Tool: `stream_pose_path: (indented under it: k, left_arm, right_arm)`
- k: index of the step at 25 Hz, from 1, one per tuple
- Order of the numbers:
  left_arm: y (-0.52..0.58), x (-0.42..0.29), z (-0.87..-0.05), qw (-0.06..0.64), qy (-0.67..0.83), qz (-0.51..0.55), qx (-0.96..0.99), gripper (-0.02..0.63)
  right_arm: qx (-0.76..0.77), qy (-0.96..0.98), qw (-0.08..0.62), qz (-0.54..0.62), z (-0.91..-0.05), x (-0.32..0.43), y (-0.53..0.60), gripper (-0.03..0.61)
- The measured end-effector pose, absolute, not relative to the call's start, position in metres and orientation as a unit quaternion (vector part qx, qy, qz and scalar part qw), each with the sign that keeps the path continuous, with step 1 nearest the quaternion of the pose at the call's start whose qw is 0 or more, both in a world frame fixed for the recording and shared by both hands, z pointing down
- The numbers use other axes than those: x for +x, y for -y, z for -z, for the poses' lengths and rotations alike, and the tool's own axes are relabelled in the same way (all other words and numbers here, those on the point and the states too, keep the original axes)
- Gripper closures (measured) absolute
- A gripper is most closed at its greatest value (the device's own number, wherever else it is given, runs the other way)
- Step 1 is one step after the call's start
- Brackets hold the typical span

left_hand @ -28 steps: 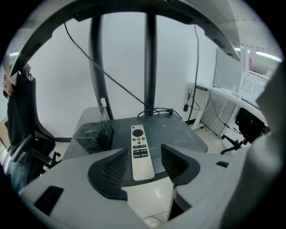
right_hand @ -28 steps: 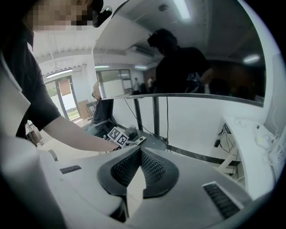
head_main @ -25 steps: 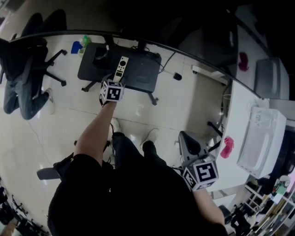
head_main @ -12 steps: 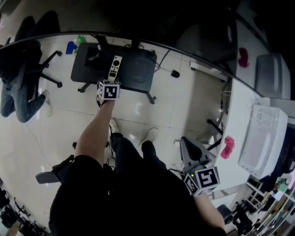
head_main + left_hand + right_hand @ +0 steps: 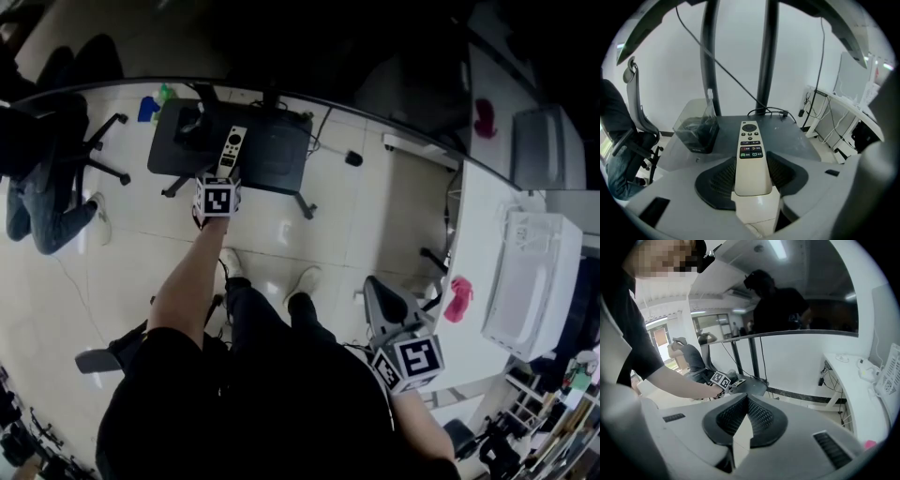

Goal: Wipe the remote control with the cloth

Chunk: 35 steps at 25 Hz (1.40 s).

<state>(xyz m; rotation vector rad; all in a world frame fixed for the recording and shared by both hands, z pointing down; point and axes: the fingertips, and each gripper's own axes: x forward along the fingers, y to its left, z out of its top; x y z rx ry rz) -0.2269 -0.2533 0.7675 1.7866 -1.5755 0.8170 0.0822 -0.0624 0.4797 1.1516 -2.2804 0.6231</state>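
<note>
A white remote control (image 5: 751,152) (image 5: 232,145) lies lengthwise on a small black table (image 5: 792,136), buttons up. My left gripper (image 5: 752,164) (image 5: 223,176) reaches over the table's near edge with the remote's near half between its jaws. The jaws are closing, and both ribbed pads lie against the remote's sides. A pink cloth (image 5: 457,298) (image 5: 870,444) lies on the white desk (image 5: 478,234) at the right. My right gripper (image 5: 746,416) (image 5: 377,289) hangs shut and empty near my right hip, to the cloth's left.
A clear box (image 5: 696,133) of dark items stands on the table's left part. Cables (image 5: 771,112) trail at the table's back. An office chair (image 5: 89,141) with a seated person is at the left. A white basket (image 5: 530,281) sits on the desk.
The head view has shifted a little. My left gripper stays at the remote's near end. The right gripper has hardly moved.
</note>
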Motion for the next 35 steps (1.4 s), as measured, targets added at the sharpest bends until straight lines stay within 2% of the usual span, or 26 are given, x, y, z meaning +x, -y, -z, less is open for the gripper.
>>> stream_pose_path:
  k: [8, 19, 24, 29, 35]
  left_arm:
    - [0.217, -0.160, -0.646, 0.200, 0.541, -0.273, 0.770, 0.405]
    - [0.122, 0.015, -0.485, 0.063, 0.359, -0.242, 0.899, 0.405]
    - [0.104, 0.083, -0.453, 0.008, 0.285, -0.232, 0.930, 0.405]
    - [0.086, 0.113, -0.453, -0.009, 0.253, -0.238, 0.938, 0.405]
    - [0.070, 0.150, -0.460, -0.020, 0.212, -0.259, 0.942, 0.405]
  right_arm:
    - [0.459, 0.835, 0.221, -0.208, -0.474, 0.119, 0.064, 0.569]
    - [0.598, 0.740, 0.230, -0.204, -0.512, 0.276, 0.040, 0.569]
    - [0.671, 0.660, 0.280, -0.190, -0.544, 0.365, 0.030, 0.560]
    - [0.693, 0.591, 0.365, -0.195, -0.595, 0.447, 0.022, 0.412]
    - [0.661, 0.564, 0.437, -0.233, -0.644, 0.487, 0.021, 0.397]
